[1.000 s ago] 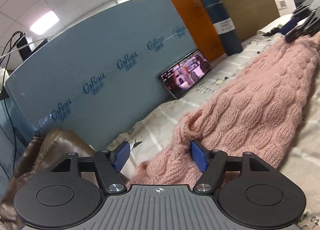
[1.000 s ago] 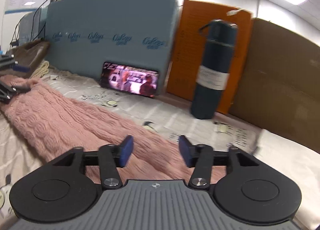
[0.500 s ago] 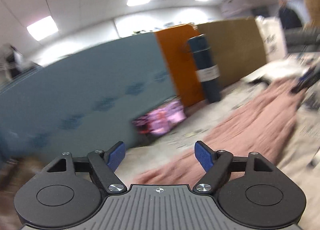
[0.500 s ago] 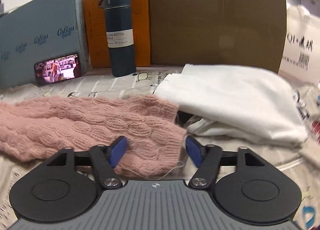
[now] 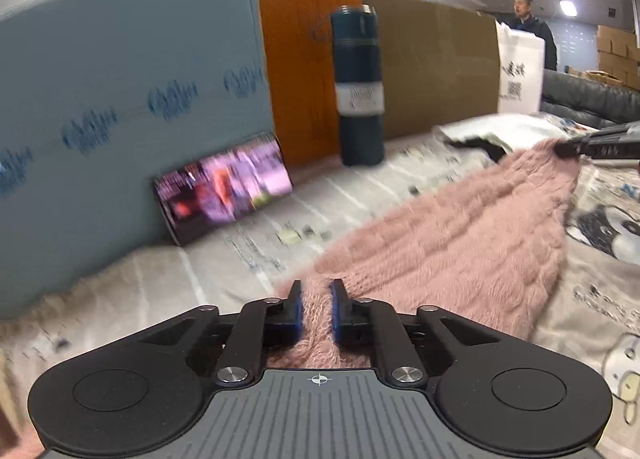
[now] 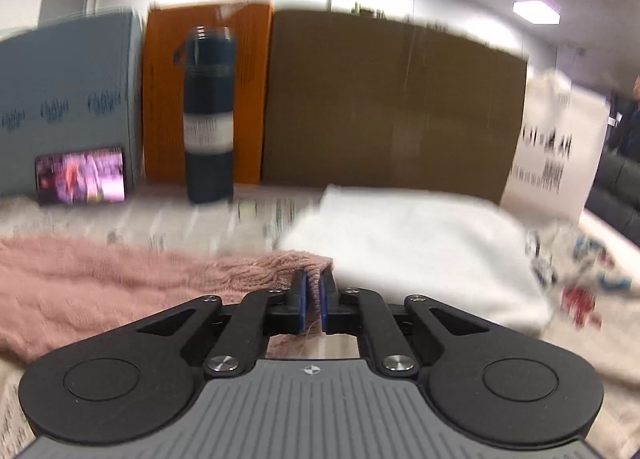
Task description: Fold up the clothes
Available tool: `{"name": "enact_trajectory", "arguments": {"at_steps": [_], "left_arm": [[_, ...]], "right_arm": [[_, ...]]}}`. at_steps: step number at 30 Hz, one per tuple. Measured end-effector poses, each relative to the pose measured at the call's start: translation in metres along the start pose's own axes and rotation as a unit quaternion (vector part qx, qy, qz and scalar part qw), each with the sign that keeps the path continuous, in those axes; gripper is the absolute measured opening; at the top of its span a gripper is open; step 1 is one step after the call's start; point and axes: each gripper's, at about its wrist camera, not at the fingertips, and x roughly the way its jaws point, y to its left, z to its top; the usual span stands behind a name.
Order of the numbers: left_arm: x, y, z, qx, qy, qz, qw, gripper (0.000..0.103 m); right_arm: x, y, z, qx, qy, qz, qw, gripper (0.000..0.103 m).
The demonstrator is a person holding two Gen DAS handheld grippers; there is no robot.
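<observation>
Nearest the left camera, the left tool pinches a bunch of the pink knit sweater between its blue pads. The right tool is likewise pressed together on the sweater's other end, fringe of wool caught between its fingers; the left view shows it gripping the far tip. Between the two grips the sweater stretches as a long band across the printed bed sheet, partly lifted and blurred with motion. Just beyond the sweater's right end lies a white folded garment. Beyond the sweater stand a phone playing video, a dark blue bottle, and blue, orange and brown boards.

Judging from this, the step is carrying one edge of the sweater over to make a fold. To do it well, both tools should travel level and together so the knit stays lightly taut without stretching, keep the edge straight, clear the white garment, and lay the cloth down flat before letting go.
</observation>
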Motion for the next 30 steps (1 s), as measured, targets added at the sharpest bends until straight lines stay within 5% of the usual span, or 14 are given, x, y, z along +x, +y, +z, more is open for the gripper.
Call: {"name": "enact_trajectory", "arguments": {"at_steps": [5,9,13,14,16,19,25,30], "left_arm": [[0.003,0.0,0.009,0.004,-0.018,0.046,0.9988,0.01],[0.017,-0.002,0.004,0.011,0.011,0.044,0.9989,0.011],[0.011,0.001,0.006,-0.008,0.001,0.056,0.9984,0.022],[0.009,0.002,0.006,-0.014,-0.003,0.06,0.9981,0.03],[0.005,0.004,0.007,-0.026,-0.011,0.067,0.9973,0.043],[-0.007,0.007,0.013,-0.051,-0.031,0.072,0.9956,0.066],[-0.04,0.009,0.022,-0.106,-0.057,0.06,0.9909,0.085],[-0.061,0.006,0.014,-0.135,-0.052,0.044,0.9885,0.086]], "right_arm": [[0.015,0.01,0.017,-0.015,-0.012,-0.001,1.0,0.005],[0.05,0.012,0.005,-0.01,0.054,0.0,0.998,0.005],[0.054,0.005,0.001,0.017,0.069,0.005,0.997,0.007],[0.049,0.002,0.004,0.03,0.064,0.007,0.997,0.011],[0.037,-0.003,0.009,0.06,0.053,0.005,0.997,0.042],[0.024,-0.013,0.014,0.134,0.059,0.031,0.989,0.052],[0.019,-0.029,0.0,0.298,0.141,0.112,0.937,0.061],[0.038,-0.022,-0.01,0.382,0.192,0.16,0.89,0.067]]}}
